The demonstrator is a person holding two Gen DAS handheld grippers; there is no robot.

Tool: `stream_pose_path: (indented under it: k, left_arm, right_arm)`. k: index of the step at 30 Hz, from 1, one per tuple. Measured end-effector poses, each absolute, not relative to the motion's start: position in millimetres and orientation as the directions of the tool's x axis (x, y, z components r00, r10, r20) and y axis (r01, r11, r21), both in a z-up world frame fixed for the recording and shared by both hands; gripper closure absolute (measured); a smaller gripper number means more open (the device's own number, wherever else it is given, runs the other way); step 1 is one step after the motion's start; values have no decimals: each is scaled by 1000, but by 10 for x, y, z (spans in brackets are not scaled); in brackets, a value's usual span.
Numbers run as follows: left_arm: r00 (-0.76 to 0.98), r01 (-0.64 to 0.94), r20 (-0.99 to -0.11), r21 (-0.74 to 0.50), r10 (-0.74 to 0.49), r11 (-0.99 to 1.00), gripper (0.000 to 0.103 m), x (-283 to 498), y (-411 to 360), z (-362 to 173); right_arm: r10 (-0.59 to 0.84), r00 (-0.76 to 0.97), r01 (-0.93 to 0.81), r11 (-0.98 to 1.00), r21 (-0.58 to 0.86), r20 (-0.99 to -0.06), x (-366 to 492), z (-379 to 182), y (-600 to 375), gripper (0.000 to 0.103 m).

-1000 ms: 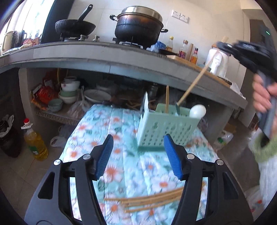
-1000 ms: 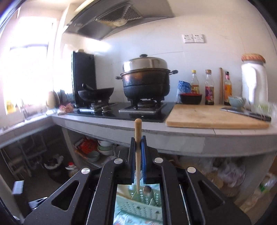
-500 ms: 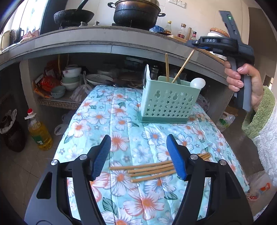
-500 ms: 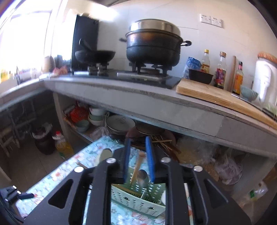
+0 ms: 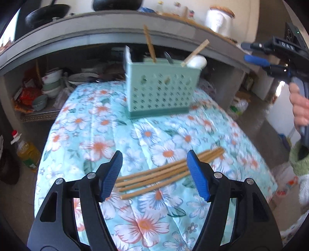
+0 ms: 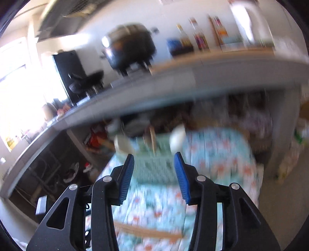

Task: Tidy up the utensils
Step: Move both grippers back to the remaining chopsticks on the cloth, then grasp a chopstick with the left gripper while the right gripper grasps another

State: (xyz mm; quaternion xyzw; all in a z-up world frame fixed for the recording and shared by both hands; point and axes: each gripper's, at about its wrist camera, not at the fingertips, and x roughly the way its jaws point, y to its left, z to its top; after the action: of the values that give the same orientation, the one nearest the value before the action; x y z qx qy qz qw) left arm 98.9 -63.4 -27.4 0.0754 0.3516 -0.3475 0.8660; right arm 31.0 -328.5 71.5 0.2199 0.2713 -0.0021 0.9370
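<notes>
On floral cloth (image 5: 92, 123), chopsticks (image 5: 164, 171) lie crosswise, far ends seemingly up-right; both grippers' jaws apart, empty.

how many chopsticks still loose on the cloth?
4, as far as I can tell: the chopsticks lie in one bundle on the floral cloth, side by side in front of the left tool. Motion blur and overlap could hide another.

This is a home kitchen. Far beyond the jaws runs a concrete counter (image 5: 108, 25) with a big black pot (image 6: 130, 48), a wok (image 5: 47, 14) and sauce bottles (image 6: 199, 38); bowls (image 5: 51, 81) are stacked underneath.
</notes>
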Motion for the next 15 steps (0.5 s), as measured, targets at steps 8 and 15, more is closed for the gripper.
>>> stream_pose_path:
  k: [8, 15]
  left_arm:
    - [457, 794, -760, 115, -462, 597, 56, 706, -1172, -715]
    - [637, 766, -688, 514, -347, 387, 73, 362, -1551, -1074]
  right_arm:
    - [218, 642, 400, 723, 564, -735, -148, -767, -3271, 59]
    - [267, 641, 440, 640, 630, -719, -351, -1014, -3295, 59]
